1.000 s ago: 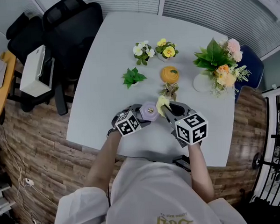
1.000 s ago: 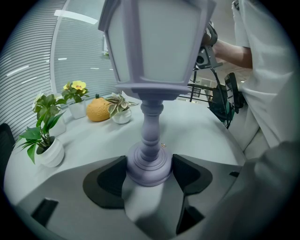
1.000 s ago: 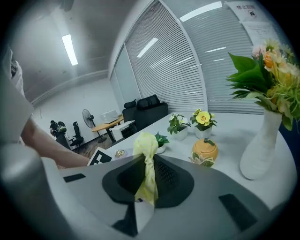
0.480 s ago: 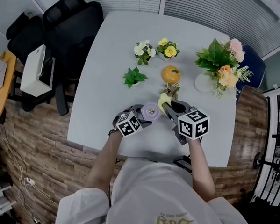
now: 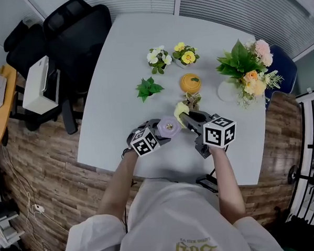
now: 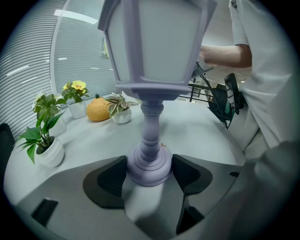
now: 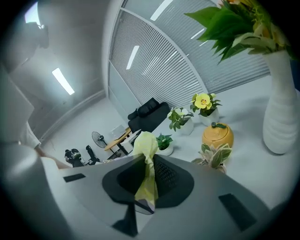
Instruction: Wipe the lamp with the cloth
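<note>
A small lilac lantern-shaped lamp (image 5: 168,126) stands upright on the white table (image 5: 118,82) near its front edge. My left gripper (image 6: 149,169) is shut on the lamp's round base (image 6: 148,166), a jaw pad pressing each side; the lamp's shade (image 6: 154,42) rises above. From the right, my right gripper (image 5: 187,115) is shut on a yellow cloth (image 5: 181,111), which sits just right of the lamp's top. In the right gripper view the cloth (image 7: 146,171) hangs pinched between the jaws, and the lamp is out of sight.
Behind the lamp stand a small variegated plant (image 5: 191,101), an orange pumpkin-shaped pot (image 5: 190,83), a green plant (image 5: 149,88), two small flower pots (image 5: 157,58) (image 5: 185,53) and a white vase of flowers (image 5: 246,70). A black office chair (image 5: 71,32) sits at the table's left.
My right gripper with the cloth has shifted slightly up and away, beside the lamp's top. The left gripper and lamp have stayed put.
</note>
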`<state>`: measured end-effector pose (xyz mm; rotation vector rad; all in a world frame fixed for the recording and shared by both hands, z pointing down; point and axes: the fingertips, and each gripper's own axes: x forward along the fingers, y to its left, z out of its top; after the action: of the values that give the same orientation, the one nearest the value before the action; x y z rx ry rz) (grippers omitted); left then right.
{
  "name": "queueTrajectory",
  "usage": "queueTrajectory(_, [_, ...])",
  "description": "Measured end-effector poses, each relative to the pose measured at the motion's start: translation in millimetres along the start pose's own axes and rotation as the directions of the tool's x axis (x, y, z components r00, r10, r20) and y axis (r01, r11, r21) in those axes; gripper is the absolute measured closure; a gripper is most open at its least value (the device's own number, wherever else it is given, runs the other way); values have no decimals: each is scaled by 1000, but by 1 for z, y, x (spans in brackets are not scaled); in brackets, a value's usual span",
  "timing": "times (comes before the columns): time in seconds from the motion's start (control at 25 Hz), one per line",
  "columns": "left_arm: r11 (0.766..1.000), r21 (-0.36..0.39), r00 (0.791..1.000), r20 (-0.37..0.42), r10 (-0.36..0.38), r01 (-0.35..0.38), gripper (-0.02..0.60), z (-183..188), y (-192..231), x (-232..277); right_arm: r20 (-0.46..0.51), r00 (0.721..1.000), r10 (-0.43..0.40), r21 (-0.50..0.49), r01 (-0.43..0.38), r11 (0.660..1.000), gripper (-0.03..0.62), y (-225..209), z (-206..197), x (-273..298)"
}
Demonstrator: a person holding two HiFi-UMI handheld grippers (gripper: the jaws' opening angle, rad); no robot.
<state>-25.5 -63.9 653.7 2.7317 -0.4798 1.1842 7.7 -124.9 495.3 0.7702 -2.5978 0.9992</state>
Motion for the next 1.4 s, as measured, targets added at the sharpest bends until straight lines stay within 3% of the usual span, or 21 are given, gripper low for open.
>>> queueTrajectory(0.68, [1000,-4,1000,0,-1,1,273,1,0,1,61,978,198,194,-206,959,542,-2,6,27])
queueTrajectory(1.08, [1000,-4,1000,0,-3,3,273,0,0,2,105,939,328,316,-344,884,542,0,6,40])
queueTrajectory(1.24, [1000,-5,1000,-2,-2,2,273,0,0,2,133,903,408,359,-428,830,542,6,7,43])
queueTrajectory(1.4, [1000,-5,1000,-3,-3,3,273,0,0,2,141,891,432,360,-453,816,542,8,8,41])
